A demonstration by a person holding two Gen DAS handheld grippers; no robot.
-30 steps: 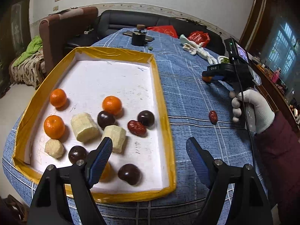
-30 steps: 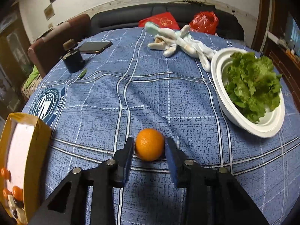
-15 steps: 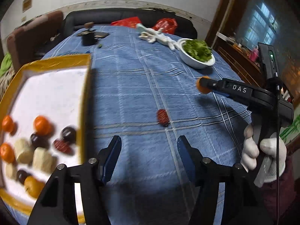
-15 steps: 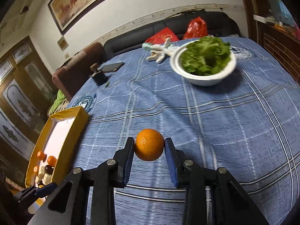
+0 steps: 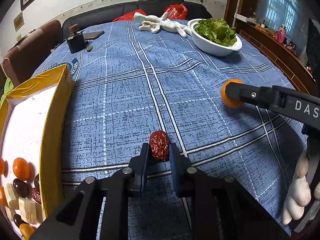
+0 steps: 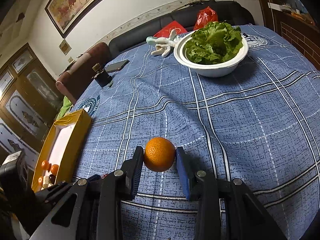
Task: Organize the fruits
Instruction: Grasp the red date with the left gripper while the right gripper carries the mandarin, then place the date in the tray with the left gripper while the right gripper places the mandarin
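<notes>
While the left gripper [image 5: 159, 150] is clamped on the red date [image 5: 159, 147], which is still resting on the blue checked tabletop [image 5: 124, 104], the hold is seen to sit only at the finger ends, the jaws having just been closing onto the fruit. A wrinkled, oval date caught so near the tips may be squeezed out sideways or rolled when it is lifted; too hard a squeeze may also bruise it.

Just beyond, to the right, the orange [image 6: 159, 154] is pinched between the pads of the right gripper [image 6: 160, 156] and appears to be carried clear of the cloth. Because a round, smooth peel is held at two narrow contact points, a quick swing or tilt could let it be dropped and rolled away toward the table edge. The two grippers are near each other here, so a crossing of paths on the way to the yellow-rimmed tray [image 5: 53, 108] could cause a knock.

Farther left, the tray is already crowded at its near end with oranges, dark round fruits, dates and pale chunks, so a careless release could scatter what is sorted.

At the far side, the white bowl of lettuce [image 5: 215, 38] is well apart and judged to be out of danger.
</notes>
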